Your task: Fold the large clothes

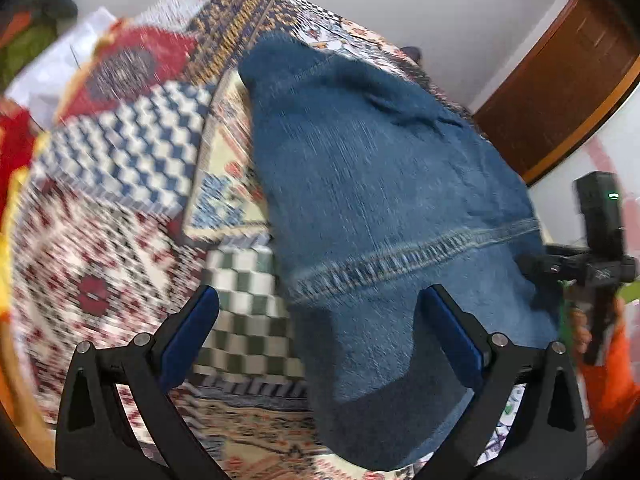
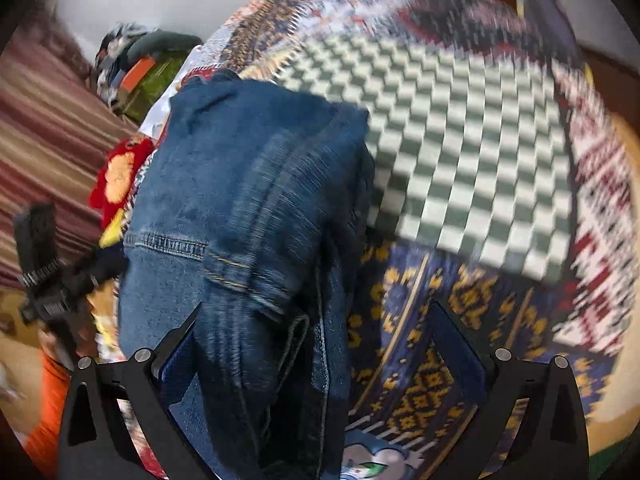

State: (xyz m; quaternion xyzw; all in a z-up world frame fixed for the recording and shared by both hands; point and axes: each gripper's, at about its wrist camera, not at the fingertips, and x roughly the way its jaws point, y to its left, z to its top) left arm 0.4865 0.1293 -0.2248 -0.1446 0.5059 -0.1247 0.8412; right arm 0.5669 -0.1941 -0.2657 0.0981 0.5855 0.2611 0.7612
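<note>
A pair of blue denim jeans lies folded lengthwise on a patterned patchwork rug. In the left wrist view my left gripper is open just above the near end of the jeans, its blue pads spread wide, with nothing between them. In the right wrist view the jeans show bunched seams and a hem. My right gripper is open over the jeans' near end; its left finger is partly hidden behind the denim. The right gripper also shows at the right edge of the left wrist view.
The rug has checkered patches, red motifs and blue-and-yellow bands. A pile of other clothes sits at the rug's far end. A wooden door and white wall stand beyond. An orange sleeve is at the right.
</note>
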